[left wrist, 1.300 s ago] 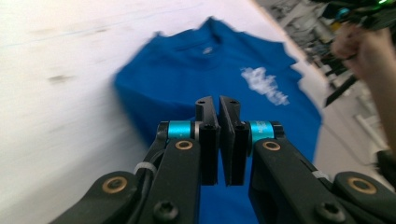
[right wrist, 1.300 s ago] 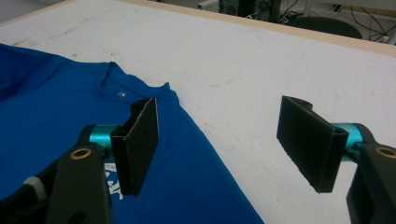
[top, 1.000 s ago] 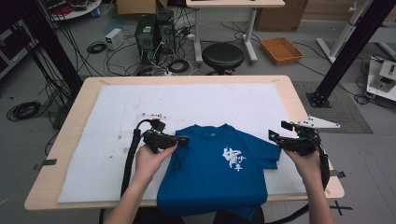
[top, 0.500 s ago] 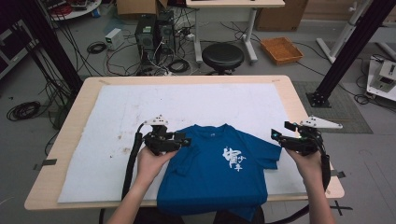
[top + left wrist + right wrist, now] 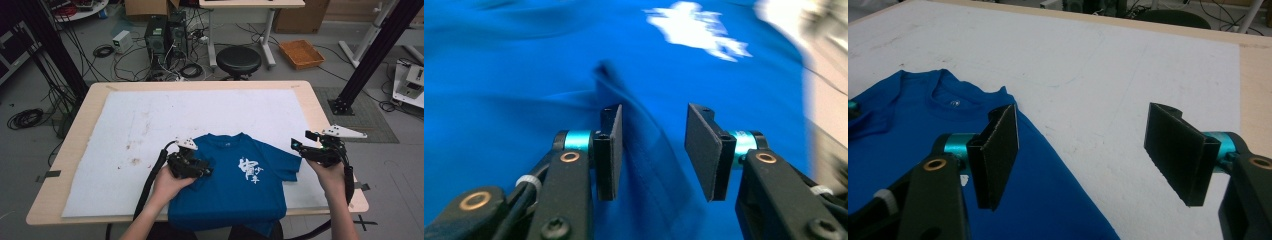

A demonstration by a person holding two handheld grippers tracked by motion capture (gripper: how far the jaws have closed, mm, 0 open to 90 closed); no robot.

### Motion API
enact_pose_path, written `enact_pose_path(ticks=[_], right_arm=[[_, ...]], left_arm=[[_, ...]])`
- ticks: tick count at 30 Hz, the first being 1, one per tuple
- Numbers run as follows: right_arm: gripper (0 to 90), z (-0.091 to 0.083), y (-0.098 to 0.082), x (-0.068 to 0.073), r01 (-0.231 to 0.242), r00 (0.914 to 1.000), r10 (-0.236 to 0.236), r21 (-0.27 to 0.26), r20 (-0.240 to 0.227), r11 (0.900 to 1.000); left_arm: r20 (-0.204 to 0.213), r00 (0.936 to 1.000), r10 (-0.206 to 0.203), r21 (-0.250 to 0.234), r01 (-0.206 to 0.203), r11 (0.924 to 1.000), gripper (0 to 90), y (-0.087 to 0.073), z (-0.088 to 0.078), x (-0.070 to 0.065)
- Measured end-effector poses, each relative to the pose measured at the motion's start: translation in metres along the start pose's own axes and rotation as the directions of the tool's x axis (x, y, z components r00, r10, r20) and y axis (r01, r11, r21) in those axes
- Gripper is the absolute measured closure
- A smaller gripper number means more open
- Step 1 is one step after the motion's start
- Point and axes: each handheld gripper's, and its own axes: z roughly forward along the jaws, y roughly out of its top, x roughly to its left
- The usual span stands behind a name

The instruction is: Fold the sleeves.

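T-shirt [image 5: 240, 185] flat | left gripper [image 5: 654, 150] jaws closing, astride fold (unpinched) | right gripper [image 5: 1088, 150] jaws apart

The high view looks forward and down from above the person's side of the table [image 5: 90, 95], taking in the whole top and the floor beyond. The left gripper view rides very close over the blue T-shirt [image 5: 524, 65], looking along its jaws across the cloth toward the white print [image 5: 696, 25]. The right gripper view sits farther back, facing across the shirt's collar and the white mat [image 5: 1128, 75]. All three share the shirt.
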Motion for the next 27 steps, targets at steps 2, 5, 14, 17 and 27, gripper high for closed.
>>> enact_pose_path(ticks=[2,5,14,17,27], right_arm=[[29.6,0.0,0.0,-0.001,-0.001,1.0,0.001,-0.002,0.001,1.0],[29.6,-0.001,0.0,-0.001,-0.003,1.0,0.003,0.0,0.002,1.0],[31.6,0.001,-0.003,-0.003,-0.013,0.9998,0.013,0.006,0.014,1.0],[31.7,0.001,-0.005,-0.007,-0.027,0.9993,0.027,0.009,0.025,1.0],[31.7,0.002,-0.007,-0.008,-0.029,0.9992,0.028,0.01,0.029,1.0]], left_arm=[[0.064,0.9969,0.044,0.007,-0.045,0.999,58.9,0.0,0.0,-0.004],[0.089,0.9928,0.08,0.009,-0.081,0.9967,56.2,0.0,-0.004,-0.008],[-0.311,0.9445,-0.105,-0.122,0.07,0.9901,53.4,-0.001,-0.025,0.024],[-0.347,0.9257,-0.15,-0.133,0.109,0.985,55.8,-0.002,-0.024,0.035],[-0.458,0.8809,-0.118,-0.088,0.088,0.9923,89.5,-0.002,-0.024,0.04]])
